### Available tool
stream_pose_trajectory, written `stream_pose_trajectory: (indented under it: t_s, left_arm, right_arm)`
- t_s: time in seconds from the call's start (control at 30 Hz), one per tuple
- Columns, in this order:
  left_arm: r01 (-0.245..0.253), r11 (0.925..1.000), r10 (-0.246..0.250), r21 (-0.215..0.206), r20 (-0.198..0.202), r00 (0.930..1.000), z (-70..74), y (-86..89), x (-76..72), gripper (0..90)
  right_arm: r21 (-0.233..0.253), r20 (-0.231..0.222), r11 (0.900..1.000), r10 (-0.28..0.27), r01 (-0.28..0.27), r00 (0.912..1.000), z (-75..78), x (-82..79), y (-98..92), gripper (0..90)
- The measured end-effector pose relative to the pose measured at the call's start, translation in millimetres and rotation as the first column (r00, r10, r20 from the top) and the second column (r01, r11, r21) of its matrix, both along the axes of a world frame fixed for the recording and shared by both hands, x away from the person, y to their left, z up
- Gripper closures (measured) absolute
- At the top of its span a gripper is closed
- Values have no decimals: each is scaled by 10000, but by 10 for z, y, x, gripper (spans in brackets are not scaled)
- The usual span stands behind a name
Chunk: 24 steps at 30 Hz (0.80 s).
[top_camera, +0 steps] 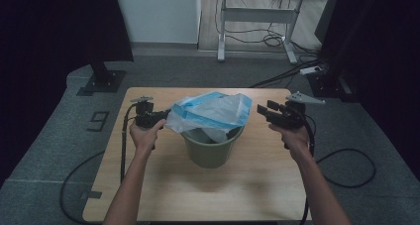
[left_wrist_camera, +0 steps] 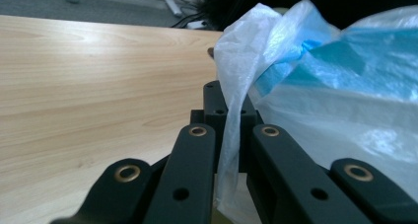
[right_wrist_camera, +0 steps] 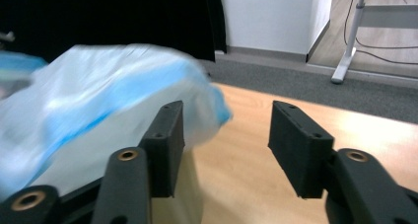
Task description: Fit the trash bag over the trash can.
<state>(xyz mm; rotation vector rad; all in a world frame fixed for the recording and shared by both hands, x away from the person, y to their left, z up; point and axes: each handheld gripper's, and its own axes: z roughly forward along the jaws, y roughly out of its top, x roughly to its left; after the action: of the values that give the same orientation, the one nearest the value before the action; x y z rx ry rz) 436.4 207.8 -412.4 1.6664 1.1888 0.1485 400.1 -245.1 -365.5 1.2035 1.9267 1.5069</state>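
Note:
A green plastic bin (top_camera: pixel 212 149) stands mid-table with a translucent white and blue plastic bag (top_camera: pixel 210 111) puffed up over its mouth. My left gripper (top_camera: pixel 166 115) is at the bag's left edge, shut on a fold of the bag (left_wrist_camera: pixel 231 110) that runs between its jaws. My right gripper (top_camera: pixel 264 110) hovers just right of the bag, open, with nothing between its jaws; the bag (right_wrist_camera: pixel 108 110) lies to the left of its left finger (right_wrist_camera: pixel 165 135), blurred.
The wooden table (top_camera: pixel 148 185) has bare surface around the bin. Cables trail from both grippers over the table edges onto the grey carpet (top_camera: pixel 49 136). A white desk frame (top_camera: pixel 257 17) and a black stand base (top_camera: pixel 101 79) sit beyond the table.

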Motion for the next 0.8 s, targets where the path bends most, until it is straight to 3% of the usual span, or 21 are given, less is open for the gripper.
stream_pose_trajectory:
  t_s: [0.1, 0.3, 0.6, 0.8]
  left_arm:
    - [25, 9999, -26, -118, -75, 10000, -16, -9, 17, 894]
    - [193, 9997, -191, 147, -92, 9998, -31, -97, 37, 894]
    - [124, 9997, -122, 203, -71, 9999, -10, -122, 25, 894]
    - [79, 9998, -77, 158, -102, 9999, -7, -119, 25, 894]
  right_arm:
    - [-246, 22, 9997, 61, -60, 10000, 18, -162, 6, 441]
    - [120, 279, 9995, 296, -299, 9992, 143, -367, -17, 420]
    - [25, 685, 9951, 987, -991, 9928, 389, -496, 177, 378]
    - [-58, 747, 9926, 1217, -1216, 9897, 411, -515, 233, 366]
